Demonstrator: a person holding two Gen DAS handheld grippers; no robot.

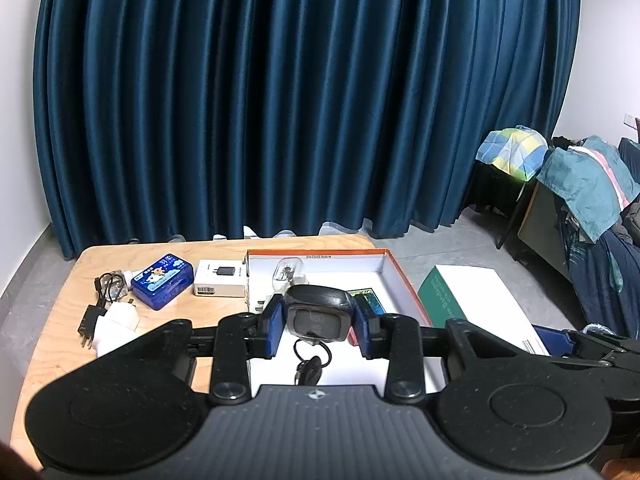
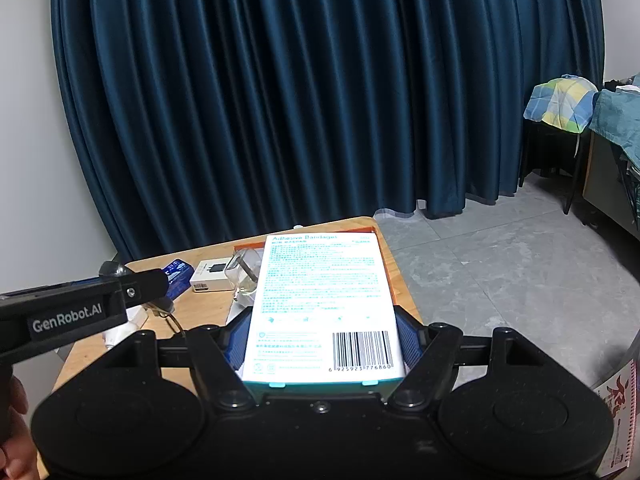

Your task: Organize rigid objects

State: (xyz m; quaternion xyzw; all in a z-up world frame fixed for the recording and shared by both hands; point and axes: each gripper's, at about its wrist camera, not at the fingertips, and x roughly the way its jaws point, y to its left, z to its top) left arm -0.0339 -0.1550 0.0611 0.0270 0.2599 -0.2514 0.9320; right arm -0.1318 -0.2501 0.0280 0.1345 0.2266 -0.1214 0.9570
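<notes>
Above the orange-rimmed white cardboard box [image 1: 394,276] on the wooden bench [image 1: 68,308], the left tool [image 1: 316,322] is clamped on a black car key fob [image 1: 318,312]. Beside it, the right tool [image 2: 322,346] grips a white-and-teal adhesive bandage box [image 2: 320,300] over the bench's right edge.
</notes>
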